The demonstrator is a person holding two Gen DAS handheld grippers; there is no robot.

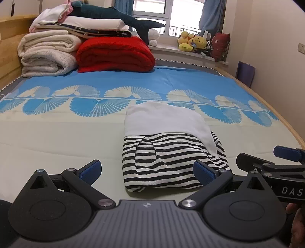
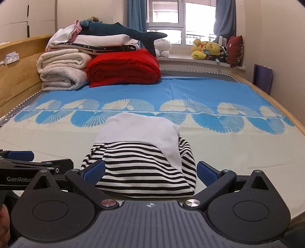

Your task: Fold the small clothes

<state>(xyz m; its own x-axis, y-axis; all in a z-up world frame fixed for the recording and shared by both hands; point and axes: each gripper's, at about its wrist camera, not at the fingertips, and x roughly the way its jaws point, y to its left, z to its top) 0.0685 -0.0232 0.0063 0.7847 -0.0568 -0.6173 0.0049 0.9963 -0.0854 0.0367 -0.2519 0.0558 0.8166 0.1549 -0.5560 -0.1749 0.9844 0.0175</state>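
A small garment [image 1: 167, 152], white on top and black-and-white striped below, lies folded in a compact bundle on the bed sheet [image 1: 66, 137]. It also shows in the right wrist view [image 2: 141, 158]. My left gripper [image 1: 146, 171] is open and empty just before the bundle's near left edge. My right gripper [image 2: 150, 173] is open and empty, its fingers either side of the bundle's near end. The right gripper shows at the right edge of the left wrist view [image 1: 270, 162].
Folded white blankets [image 1: 47, 55] and a red quilt [image 1: 114, 55] are stacked at the bed's far end, with a plush shark [image 1: 118, 17] on top. Soft toys [image 1: 192, 43] sit on the windowsill. A wooden bed rail [image 1: 282, 118] runs along the right.
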